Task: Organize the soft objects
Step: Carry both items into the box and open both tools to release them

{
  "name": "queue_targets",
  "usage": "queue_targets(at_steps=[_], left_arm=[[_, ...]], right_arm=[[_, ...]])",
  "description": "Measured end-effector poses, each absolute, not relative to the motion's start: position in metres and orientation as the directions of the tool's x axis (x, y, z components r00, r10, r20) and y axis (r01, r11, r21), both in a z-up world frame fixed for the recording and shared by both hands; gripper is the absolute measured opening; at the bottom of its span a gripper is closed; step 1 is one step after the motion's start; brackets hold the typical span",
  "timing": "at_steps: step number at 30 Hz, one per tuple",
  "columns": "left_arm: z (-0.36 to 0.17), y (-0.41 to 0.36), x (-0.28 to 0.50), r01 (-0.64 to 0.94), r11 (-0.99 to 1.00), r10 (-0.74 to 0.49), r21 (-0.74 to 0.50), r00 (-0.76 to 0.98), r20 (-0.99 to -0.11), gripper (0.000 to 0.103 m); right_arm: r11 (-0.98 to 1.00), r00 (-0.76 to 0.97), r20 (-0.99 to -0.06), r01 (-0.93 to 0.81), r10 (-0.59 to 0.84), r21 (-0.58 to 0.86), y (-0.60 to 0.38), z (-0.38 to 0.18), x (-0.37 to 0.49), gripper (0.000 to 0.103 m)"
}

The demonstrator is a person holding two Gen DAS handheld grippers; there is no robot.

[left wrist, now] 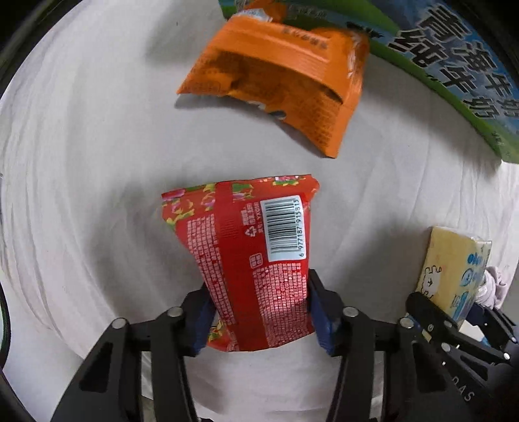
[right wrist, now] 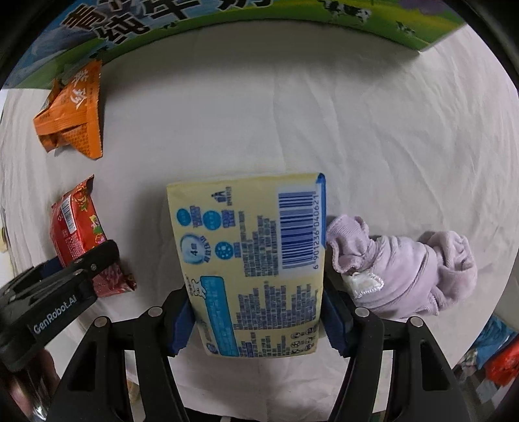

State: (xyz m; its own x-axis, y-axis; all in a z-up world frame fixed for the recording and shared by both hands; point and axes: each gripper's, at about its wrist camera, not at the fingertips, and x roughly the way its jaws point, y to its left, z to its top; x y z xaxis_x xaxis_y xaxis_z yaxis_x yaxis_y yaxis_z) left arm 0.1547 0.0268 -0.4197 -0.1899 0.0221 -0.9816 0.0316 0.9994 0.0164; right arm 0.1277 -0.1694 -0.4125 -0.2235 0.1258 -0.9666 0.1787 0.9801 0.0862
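Note:
My left gripper (left wrist: 259, 315) is shut on a red snack packet (left wrist: 249, 253), barcode side up, over the white cloth; the packet also shows in the right wrist view (right wrist: 78, 227). My right gripper (right wrist: 256, 311) is shut on a yellow tissue pack (right wrist: 253, 253) with blue print; the pack also shows in the left wrist view (left wrist: 454, 276). An orange snack packet (left wrist: 279, 78) lies beyond the red one, near the box; it also shows in the right wrist view (right wrist: 74, 113). A crumpled lilac cloth (right wrist: 402, 272) lies just right of the tissue pack.
A green and blue milk carton box (left wrist: 454, 65) stands along the far edge of the white-covered table (right wrist: 324, 113); the box also shows in the right wrist view (right wrist: 227, 19). Colourful items (right wrist: 493, 350) lie beyond the table's right edge.

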Motion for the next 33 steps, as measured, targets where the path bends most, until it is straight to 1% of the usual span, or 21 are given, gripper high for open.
queue_targets(at_steps=[3,7,10,11,18,20,22,25,27,30,33], left_arm=[[-0.404,0.009,0.145,0.087,0.995,0.058,0.046,-0.14,-0.988,0.044],[-0.379,0.013,0.136,0.122,0.991,0.058,0.049,-0.079,-0.995,0.044],[-0.359,0.001,0.129,0.129,0.991,0.036,0.031,-0.04,-0.999,0.044],[-0.343,-0.01,0.114,0.13,0.991,0.037,0.034,-0.021,-0.999,0.044],[-0.271,-0.011,0.1,0.162,0.986,-0.043,-0.027,0.094,-0.995,0.044],[-0.215,-0.024,0.119,0.174,0.983,-0.072,-0.05,0.121,-0.99,0.044],[-0.186,-0.037,0.128,0.183,0.981,-0.097,-0.07,0.14,-0.985,0.043],[-0.162,-0.036,0.148,0.187,0.972,-0.168,-0.139,0.147,-0.975,0.043],[-0.152,-0.043,0.17,0.188,0.967,-0.204,-0.174,0.15,-0.968,0.043],[-0.142,-0.045,0.21,0.203,0.964,-0.205,-0.171,0.159,-0.966,0.043],[-0.15,-0.048,0.25,0.208,0.965,-0.189,-0.158,0.136,-0.973,0.043]], right_arm=[[0.987,-0.207,-0.974,0.15,0.088,0.057,-0.161,-0.408,0.129,0.066],[0.985,-0.173,-0.98,0.154,0.102,0.075,-0.159,-0.393,0.129,0.066],[0.983,-0.127,-0.984,0.15,0.128,0.109,-0.162,-0.367,0.131,0.066],[0.982,-0.104,-0.985,0.144,0.135,0.12,-0.163,-0.356,0.132,0.066],[0.98,0.002,-0.986,0.112,0.168,0.167,-0.171,-0.287,0.137,0.066],[0.978,0.028,-0.984,0.107,0.177,0.179,-0.171,-0.268,0.138,0.066],[0.974,0.051,-0.98,0.107,0.194,0.198,-0.177,-0.255,0.134,0.066],[0.967,0.087,-0.972,0.113,0.219,0.228,-0.186,-0.23,0.138,0.066],[0.964,0.113,-0.968,0.122,0.224,0.238,-0.196,-0.214,0.148,0.066],[0.962,0.139,-0.967,0.146,0.212,0.232,-0.213,-0.203,0.174,0.066],[0.963,0.137,-0.975,0.182,0.177,0.2,-0.23,-0.206,0.205,0.066]])
